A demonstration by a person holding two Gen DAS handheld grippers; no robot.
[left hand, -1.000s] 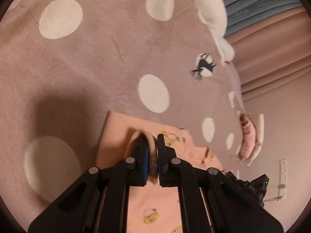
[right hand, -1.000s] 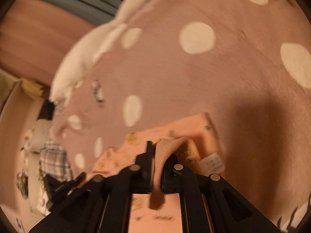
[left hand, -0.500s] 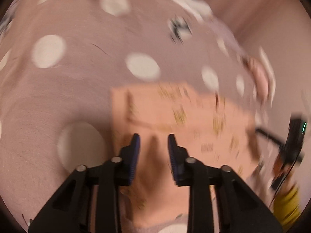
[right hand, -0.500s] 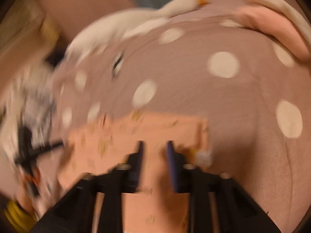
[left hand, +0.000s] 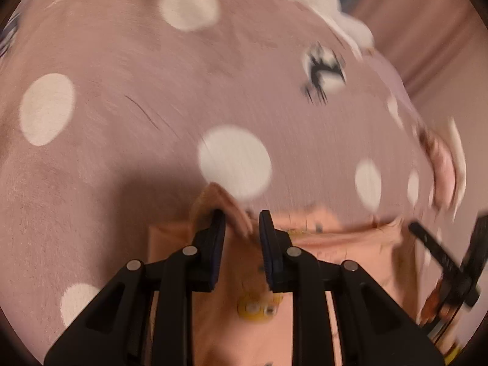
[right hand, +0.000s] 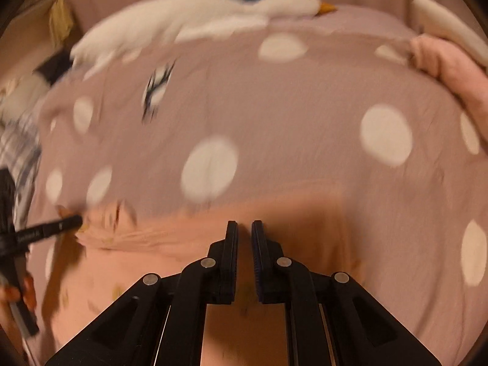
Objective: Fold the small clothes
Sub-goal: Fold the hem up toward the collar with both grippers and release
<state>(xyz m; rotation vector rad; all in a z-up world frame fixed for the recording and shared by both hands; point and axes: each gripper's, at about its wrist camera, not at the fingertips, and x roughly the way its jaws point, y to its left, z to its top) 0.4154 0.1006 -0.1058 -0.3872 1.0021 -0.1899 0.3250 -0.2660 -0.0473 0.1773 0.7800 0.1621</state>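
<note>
Peach-coloured small garment (left hand: 344, 244) lies flat on a dusty-pink polka-dot bedspread (left hand: 122, 91), at six o'clock in both wrist views. Left gripper (left hand: 241, 228) stands slightly open, a raised flap of the garment's corner between its jaws, apparently loose, though blur makes this uncertain. Right gripper (right hand: 244, 238) is nearly closed and empty above the cloth. Risk: the flap could flop back or bunch unevenly, spoiling the fold, since neither gripper holds it.
</note>
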